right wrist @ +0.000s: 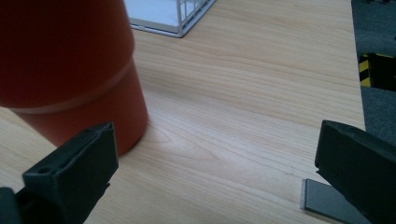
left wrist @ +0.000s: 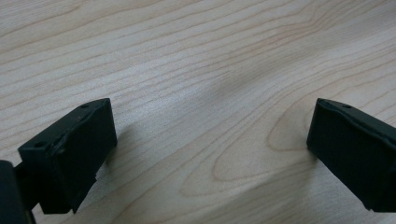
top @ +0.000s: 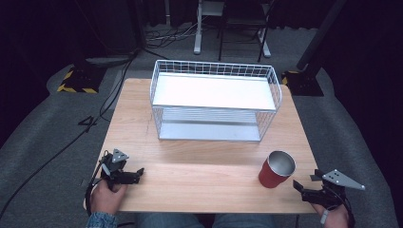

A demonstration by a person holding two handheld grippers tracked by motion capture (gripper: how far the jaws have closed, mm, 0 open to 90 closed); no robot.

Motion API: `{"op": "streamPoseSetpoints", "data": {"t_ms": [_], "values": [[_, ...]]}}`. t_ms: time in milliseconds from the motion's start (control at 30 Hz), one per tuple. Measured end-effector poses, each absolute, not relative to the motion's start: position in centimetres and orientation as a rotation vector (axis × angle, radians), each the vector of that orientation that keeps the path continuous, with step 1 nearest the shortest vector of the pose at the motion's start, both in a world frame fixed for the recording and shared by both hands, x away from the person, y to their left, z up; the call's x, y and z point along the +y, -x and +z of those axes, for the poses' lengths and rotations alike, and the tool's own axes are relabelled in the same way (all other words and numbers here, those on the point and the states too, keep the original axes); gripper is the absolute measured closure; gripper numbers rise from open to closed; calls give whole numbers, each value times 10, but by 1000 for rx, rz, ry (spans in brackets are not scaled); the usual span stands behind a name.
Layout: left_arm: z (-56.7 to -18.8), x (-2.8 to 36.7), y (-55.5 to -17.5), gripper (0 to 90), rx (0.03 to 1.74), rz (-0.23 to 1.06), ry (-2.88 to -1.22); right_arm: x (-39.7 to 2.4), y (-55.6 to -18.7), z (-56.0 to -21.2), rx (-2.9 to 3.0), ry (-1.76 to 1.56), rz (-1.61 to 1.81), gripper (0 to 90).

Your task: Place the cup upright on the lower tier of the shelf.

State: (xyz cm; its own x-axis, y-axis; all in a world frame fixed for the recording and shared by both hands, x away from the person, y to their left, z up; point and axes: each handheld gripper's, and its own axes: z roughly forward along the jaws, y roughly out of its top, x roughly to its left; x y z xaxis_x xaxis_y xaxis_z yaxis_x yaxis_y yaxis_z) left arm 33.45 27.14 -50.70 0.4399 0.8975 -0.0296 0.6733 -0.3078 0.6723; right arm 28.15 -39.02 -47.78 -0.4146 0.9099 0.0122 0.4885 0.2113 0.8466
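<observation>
Resting on the tabletop (top: 199,168): left tool (top: 139,173), jaws spread, nothing held | right tool (top: 298,185) spread wide, empty, just beside red metal cup (top: 275,169) | cup stood upright before wire rack (top: 215,99) | risk: cup could be tipped if nudged off-centre by one jaw

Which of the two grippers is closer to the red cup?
The right gripper: it sits just right of the red cup, whose side looms beside its jaw. The left gripper is across the table.

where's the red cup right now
In the high view the red cup stands upright on the table, front right, just left of the right gripper and forward of the white wire shelf.
</observation>
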Motion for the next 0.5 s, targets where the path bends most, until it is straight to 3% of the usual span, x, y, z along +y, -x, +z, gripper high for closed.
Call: {"op": "streamPoseSetpoints", "data": {"t_ms": [500], "values": [[-507, 271, -335, 18, 1311, 472, -2081, -371, -262, -460, 1954, -1255, 1223, 0]]}}
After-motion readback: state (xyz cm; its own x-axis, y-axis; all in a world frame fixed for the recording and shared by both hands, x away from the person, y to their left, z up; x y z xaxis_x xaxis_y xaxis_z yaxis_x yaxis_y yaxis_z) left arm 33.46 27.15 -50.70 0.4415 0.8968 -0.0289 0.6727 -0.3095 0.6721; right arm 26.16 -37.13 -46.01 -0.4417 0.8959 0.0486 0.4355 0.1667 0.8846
